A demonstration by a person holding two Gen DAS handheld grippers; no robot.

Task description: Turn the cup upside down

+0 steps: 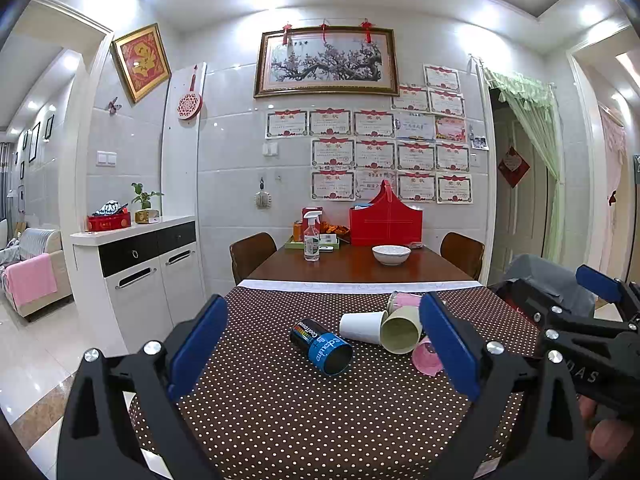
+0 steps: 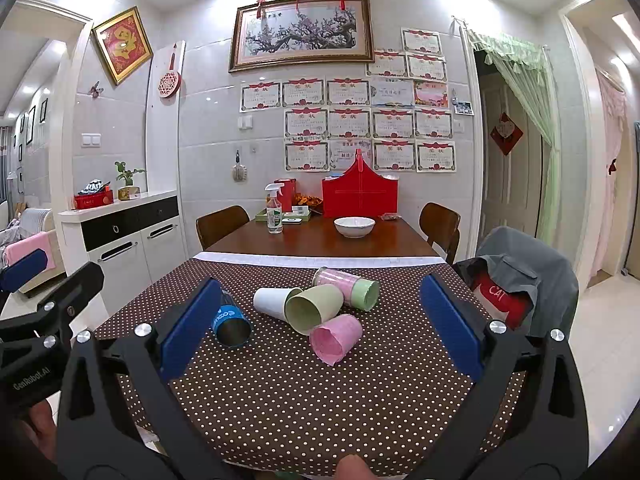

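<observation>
Several cups lie on their sides on the brown dotted tablecloth. A black and blue cup lies to the left. A white cup and a pale green cup touch in the middle. A pink cup lies nearest. A pink cup with a green rim lies behind. My left gripper is open and empty, held above the cloth in front of the cups. My right gripper is also open and empty, and it shows in the left wrist view at the right.
Farther back on the wooden table stand a white bowl, a spray bottle, a red basket and a tray of small items. Chairs stand at both sides. A grey-covered chair is at the right. A white cabinet is at the left.
</observation>
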